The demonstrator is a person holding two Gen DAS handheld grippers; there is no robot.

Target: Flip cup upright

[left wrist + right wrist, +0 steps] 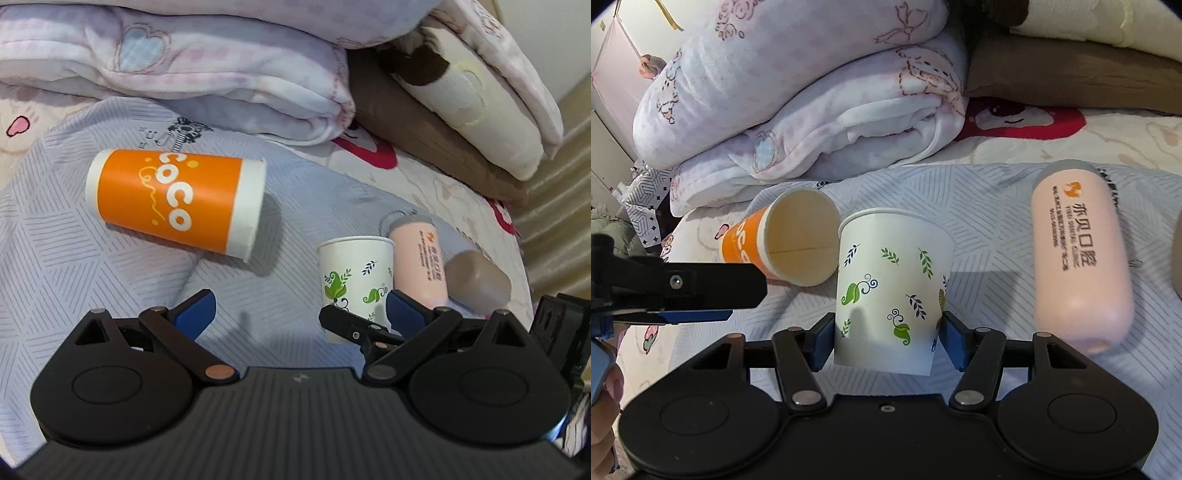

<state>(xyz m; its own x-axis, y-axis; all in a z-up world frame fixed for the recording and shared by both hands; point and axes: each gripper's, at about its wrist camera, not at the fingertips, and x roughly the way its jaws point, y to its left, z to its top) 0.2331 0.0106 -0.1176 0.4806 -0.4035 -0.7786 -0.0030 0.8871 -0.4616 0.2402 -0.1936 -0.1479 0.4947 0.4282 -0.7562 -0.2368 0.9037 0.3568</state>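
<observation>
An orange paper cup (177, 201) lies on its side on the grey striped sheet (74, 266), mouth to the right; the right wrist view looks into its open mouth (801, 240). A white paper cup with green leaves (890, 291) stands upright, mouth up. My right gripper (886, 339) has its blue pads against both sides of this cup near its base. The white cup also shows in the left wrist view (354, 284). My left gripper (299, 317) is open and empty, a little short of the orange cup.
A pink bottle (1082, 266) lies on its side to the right of the white cup, with a brown object (478, 280) beside it. Folded blankets (184, 66) and pillows (461, 110) are stacked behind the cups. The bed edge (524, 258) is at the right.
</observation>
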